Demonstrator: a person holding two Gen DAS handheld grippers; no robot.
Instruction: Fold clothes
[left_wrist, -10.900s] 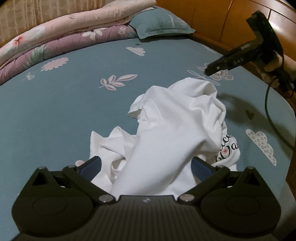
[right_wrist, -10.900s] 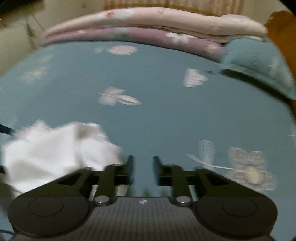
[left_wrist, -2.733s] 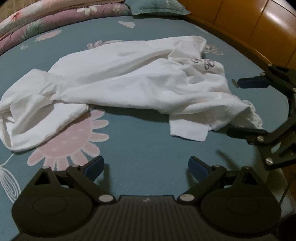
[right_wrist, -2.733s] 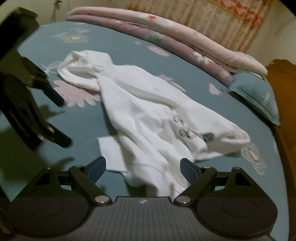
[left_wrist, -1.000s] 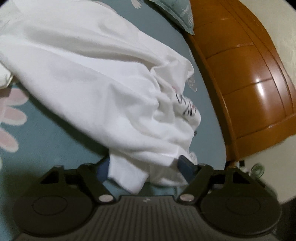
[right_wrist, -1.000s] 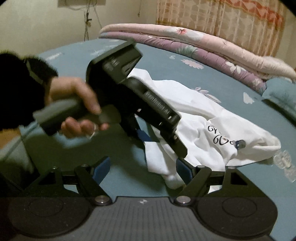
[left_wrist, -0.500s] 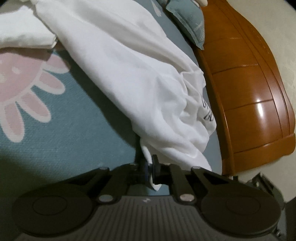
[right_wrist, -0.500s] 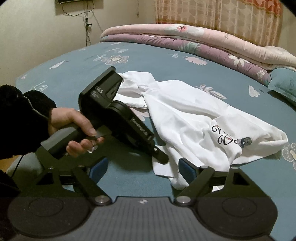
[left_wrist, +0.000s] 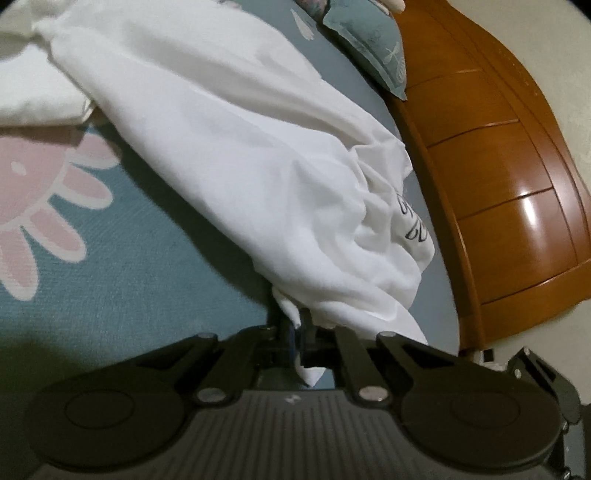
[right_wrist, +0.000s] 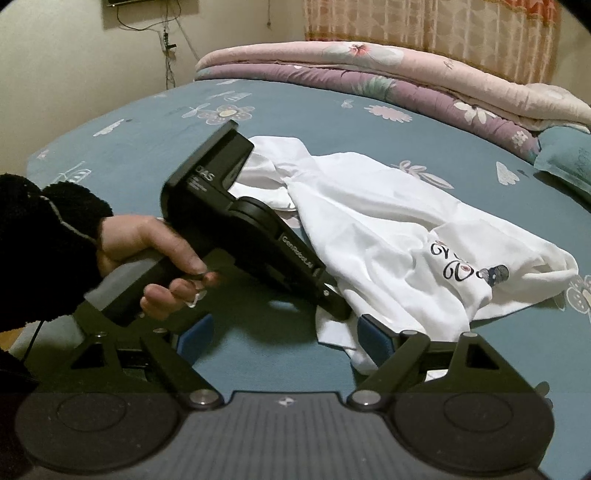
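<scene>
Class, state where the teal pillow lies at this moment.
In the left wrist view the teal pillow lies at the top, at the head of the bed against the wooden headboard, beyond the white shirt. In the right wrist view it sits at the far right edge.

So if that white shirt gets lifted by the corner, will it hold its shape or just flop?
Probably flop: the white shirt lies in soft wrinkles and drapes from the left hand-held gripper, shut on its edge. It looks thin, so likely light. It may drag across the bedsheet and bunch.
</scene>
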